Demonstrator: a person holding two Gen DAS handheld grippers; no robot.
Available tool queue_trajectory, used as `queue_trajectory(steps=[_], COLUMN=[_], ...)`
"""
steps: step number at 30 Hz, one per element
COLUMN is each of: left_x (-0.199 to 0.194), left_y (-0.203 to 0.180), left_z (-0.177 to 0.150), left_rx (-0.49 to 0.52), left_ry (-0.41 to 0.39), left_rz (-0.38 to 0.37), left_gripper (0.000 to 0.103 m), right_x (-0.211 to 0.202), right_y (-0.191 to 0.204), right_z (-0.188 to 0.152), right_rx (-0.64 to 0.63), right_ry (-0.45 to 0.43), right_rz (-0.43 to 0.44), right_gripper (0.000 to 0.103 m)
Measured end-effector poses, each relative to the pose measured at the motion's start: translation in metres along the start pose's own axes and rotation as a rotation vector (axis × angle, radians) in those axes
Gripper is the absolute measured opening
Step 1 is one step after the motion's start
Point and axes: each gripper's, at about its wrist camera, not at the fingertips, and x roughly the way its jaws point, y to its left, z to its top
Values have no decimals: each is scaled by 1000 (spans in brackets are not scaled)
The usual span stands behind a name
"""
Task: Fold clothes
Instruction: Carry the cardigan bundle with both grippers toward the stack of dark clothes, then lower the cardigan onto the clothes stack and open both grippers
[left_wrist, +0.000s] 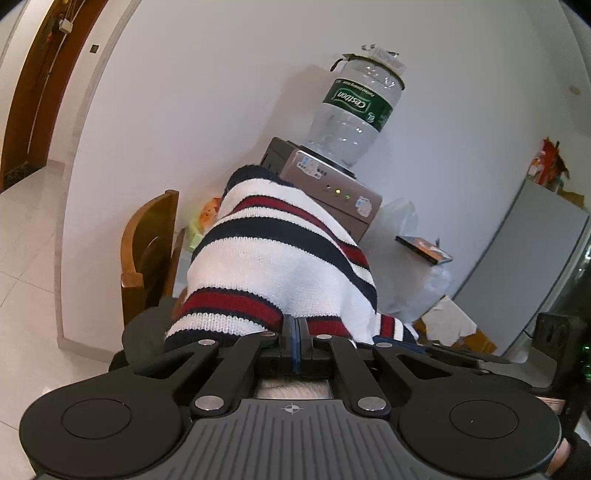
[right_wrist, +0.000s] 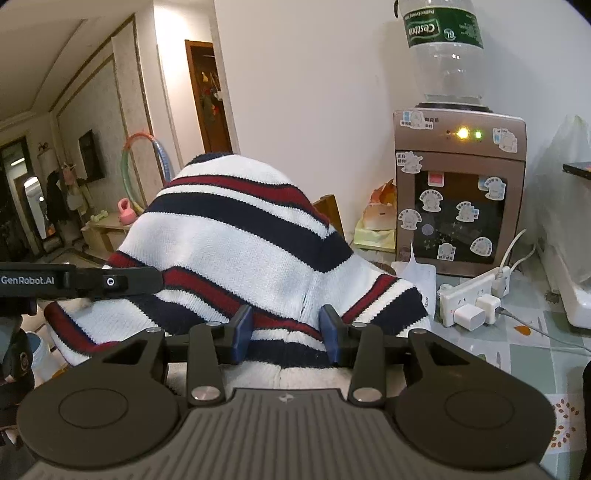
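A knit sweater (left_wrist: 273, 258) striped white, navy and red rises in a hump right in front of both cameras. My left gripper (left_wrist: 297, 332) is shut, its blue pads pressed together on the sweater's lower edge, with the fabric draped over the fingertips. In the right wrist view the sweater (right_wrist: 229, 236) fills the middle. My right gripper (right_wrist: 286, 332) holds its blue pads apart on a thick bunch of the hem, fabric filling the gap between them. The left gripper's black body (right_wrist: 74, 280) reaches in from the left, its tip at the sweater.
A water dispenser (right_wrist: 458, 192) with a large bottle (left_wrist: 358, 110) stands behind the sweater against the white wall. A white power strip (right_wrist: 472, 299) with plugs lies on the patterned tablecloth (right_wrist: 535, 354). A wooden chair (left_wrist: 147, 251) stands at the left, a grey fridge (left_wrist: 524, 266) at the right.
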Motion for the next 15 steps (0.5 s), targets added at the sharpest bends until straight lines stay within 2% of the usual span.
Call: queue_trajectory(steps=[5, 10, 15], left_x=[0, -13, -38], left_y=[-15, -40, -59], left_z=[20, 36, 41], left_rx=[54, 104, 109], left_ry=[3, -3, -31], left_rz=[38, 99, 112], left_gripper=[5, 27, 41], right_x=[-4, -23, -45], right_y=[2, 10, 20], right_z=[23, 47, 56], right_rx=[-25, -49, -71], right_ry=[26, 31, 30], right_rz=[-1, 12, 25], right_gripper=[49, 54, 54])
